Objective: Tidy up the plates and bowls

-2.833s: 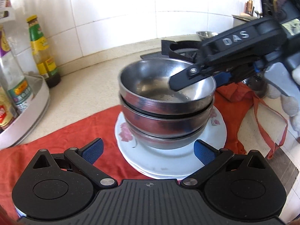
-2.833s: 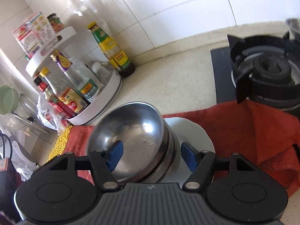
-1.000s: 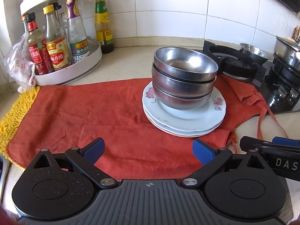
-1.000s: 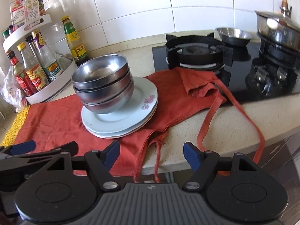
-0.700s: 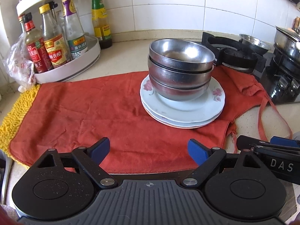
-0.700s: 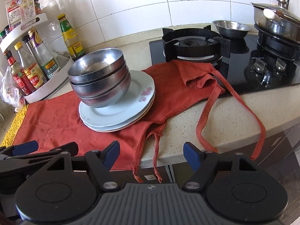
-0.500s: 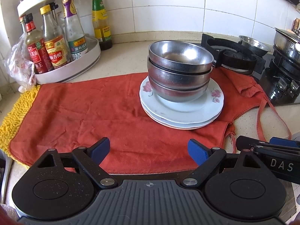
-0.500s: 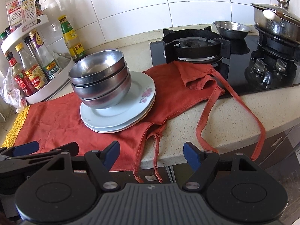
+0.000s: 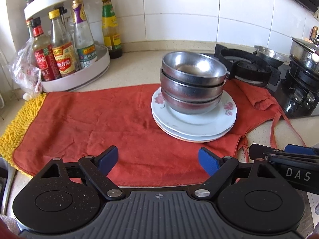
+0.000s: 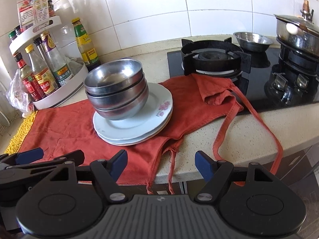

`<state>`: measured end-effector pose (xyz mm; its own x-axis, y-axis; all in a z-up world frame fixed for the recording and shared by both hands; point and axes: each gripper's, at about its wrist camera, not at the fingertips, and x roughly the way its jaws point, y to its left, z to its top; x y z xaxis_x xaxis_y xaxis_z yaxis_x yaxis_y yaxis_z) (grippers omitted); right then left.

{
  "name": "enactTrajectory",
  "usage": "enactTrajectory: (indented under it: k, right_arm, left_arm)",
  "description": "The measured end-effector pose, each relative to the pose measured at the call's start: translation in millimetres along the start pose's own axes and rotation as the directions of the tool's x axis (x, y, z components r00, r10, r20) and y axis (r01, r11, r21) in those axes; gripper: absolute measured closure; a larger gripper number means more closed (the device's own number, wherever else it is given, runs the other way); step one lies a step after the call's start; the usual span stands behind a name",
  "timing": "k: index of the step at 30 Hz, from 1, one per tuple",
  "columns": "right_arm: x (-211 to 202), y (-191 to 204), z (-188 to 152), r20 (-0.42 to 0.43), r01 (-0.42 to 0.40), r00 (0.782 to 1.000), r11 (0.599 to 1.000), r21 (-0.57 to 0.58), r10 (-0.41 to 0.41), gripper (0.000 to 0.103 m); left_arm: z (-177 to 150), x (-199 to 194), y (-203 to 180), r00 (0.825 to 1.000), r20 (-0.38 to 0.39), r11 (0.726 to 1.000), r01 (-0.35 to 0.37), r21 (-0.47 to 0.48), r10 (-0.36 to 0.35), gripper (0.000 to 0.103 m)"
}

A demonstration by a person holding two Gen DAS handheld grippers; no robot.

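Apparently beyond left gripper [image 9: 157,158], stacked bowls [image 9: 192,85]

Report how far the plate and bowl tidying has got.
Done: three steel bowls sit nested on the stack of white plates, on the red cloth. In hand: nothing. The left claw has just been closing a little with nothing between its pads, and the right claw is open and empty, both short of the stack. Left: possibly the small steel bowl by the burner.
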<state>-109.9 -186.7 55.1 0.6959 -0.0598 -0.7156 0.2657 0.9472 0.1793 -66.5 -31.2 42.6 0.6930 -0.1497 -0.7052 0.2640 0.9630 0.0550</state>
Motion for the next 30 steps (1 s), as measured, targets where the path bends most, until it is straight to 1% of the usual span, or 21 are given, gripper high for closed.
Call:
enactTrajectory:
  k: [5,11,20,30]
  right_arm:
    - [-2.6,3.6,3.6,0.015,-0.005,1.000,1.000,-0.019,0.005,0.028]
    - [-3.9,3.7,3.7,0.018,-0.002,1.000,1.000,-0.023,0.002,0.028]
    - [-4.8,1.1,1.2,0.009,0.012,1.000,1.000,-0.017,-0.012,0.028]
    - [-2.6,2.4,2.1,0.004,0.003,1.000,1.000,-0.021,-0.003,0.028]
  left_arm:
    - [3.2,-6.0,1.6,0.999,0.026,1.000,-0.019,0.008,0.019,0.013]
    - [3.4,-5.4,7.1,1.000,0.026,1.000,0.012,-0.021,-0.012,0.012]
    - [1.3,-4.6,3.0,0.999,0.034,1.000,0.008,0.002,-0.008,0.011]
    - [0.1,-5.9,4.1,0.999,0.050,1.000,-0.009,0.015,0.008,0.010]
